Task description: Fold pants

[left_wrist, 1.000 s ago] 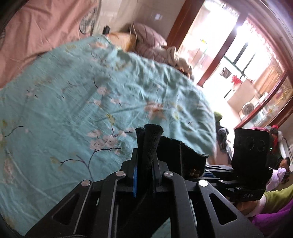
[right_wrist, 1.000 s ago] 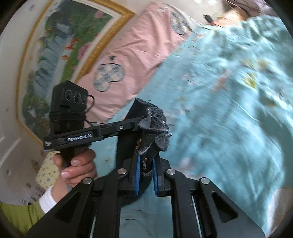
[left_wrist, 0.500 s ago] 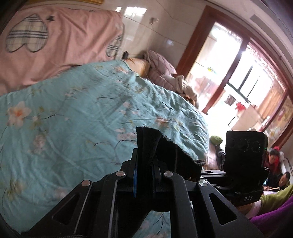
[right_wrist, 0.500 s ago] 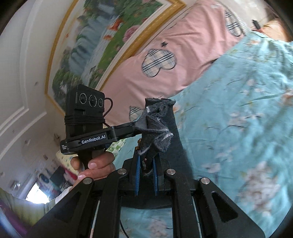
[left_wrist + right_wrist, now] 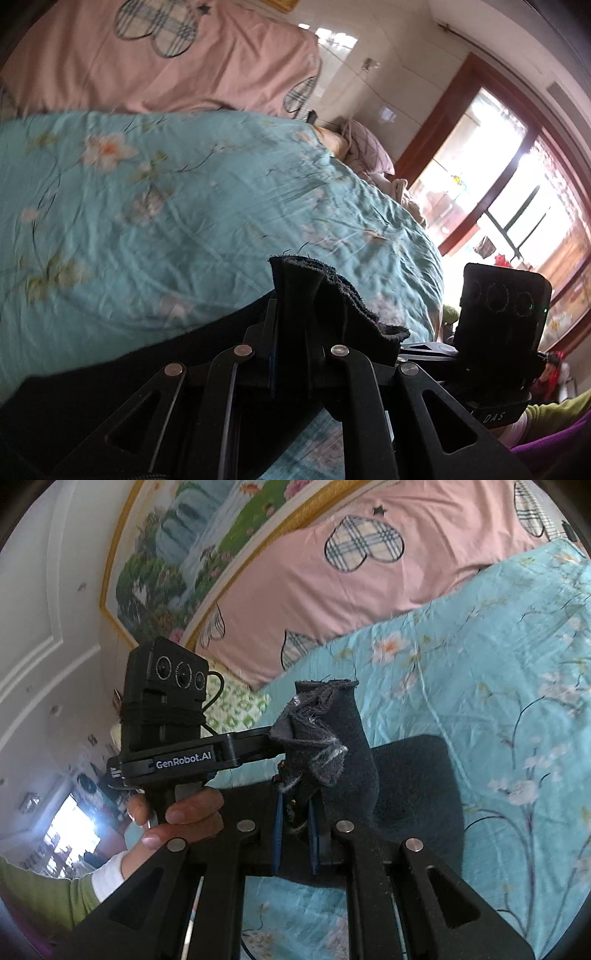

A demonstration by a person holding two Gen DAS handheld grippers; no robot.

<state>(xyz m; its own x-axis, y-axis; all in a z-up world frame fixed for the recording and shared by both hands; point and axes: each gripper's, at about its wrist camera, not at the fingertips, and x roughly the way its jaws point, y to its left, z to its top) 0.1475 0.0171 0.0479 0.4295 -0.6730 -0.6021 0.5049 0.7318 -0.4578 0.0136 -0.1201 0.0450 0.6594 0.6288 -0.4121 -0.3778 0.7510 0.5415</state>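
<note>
The pants (image 5: pixel 332 317) are dark, almost black, with a frayed edge. My left gripper (image 5: pixel 291 332) is shut on one bunched edge of them, held above the bed. My right gripper (image 5: pixel 295 805) is shut on another bunched edge of the pants (image 5: pixel 332 738), and the dark cloth hangs down over the sheet behind it. The two grippers are side by side: the right one shows in the left wrist view (image 5: pixel 498 332), and the left one shows in the right wrist view (image 5: pixel 173 753), held by a hand.
The bed has a teal flowered sheet (image 5: pixel 166 221) (image 5: pixel 498 664). A pink cover with plaid hearts (image 5: pixel 369 572) hangs over the headboard. Pillows and clothes (image 5: pixel 369 155) lie at the far end. A wood-framed window (image 5: pixel 498 184) is at the right.
Both grippers have risen and tilted up with the pants in them. More of the headboard and wall is in view, and more dark cloth hangs over the sheet.
</note>
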